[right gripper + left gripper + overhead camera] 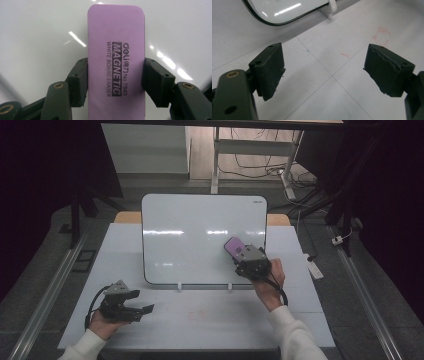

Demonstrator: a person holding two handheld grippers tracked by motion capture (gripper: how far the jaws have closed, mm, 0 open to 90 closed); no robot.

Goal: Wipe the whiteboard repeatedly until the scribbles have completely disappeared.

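Against a glossy whiteboard [200, 235], the right gripper [115, 82] clamps a light, stiff eraser [116, 50] by its long sides; left gripper [324, 72] released.

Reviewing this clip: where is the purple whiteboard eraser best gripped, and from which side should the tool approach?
Across its two long edges near the lower half, coming from its short end along its length. The purple eraser is a flat, narrow slab lying face-on against the whiteboard, so only its thin long sides offer opposing surfaces. The right tool grips it that way, pads on both edges.
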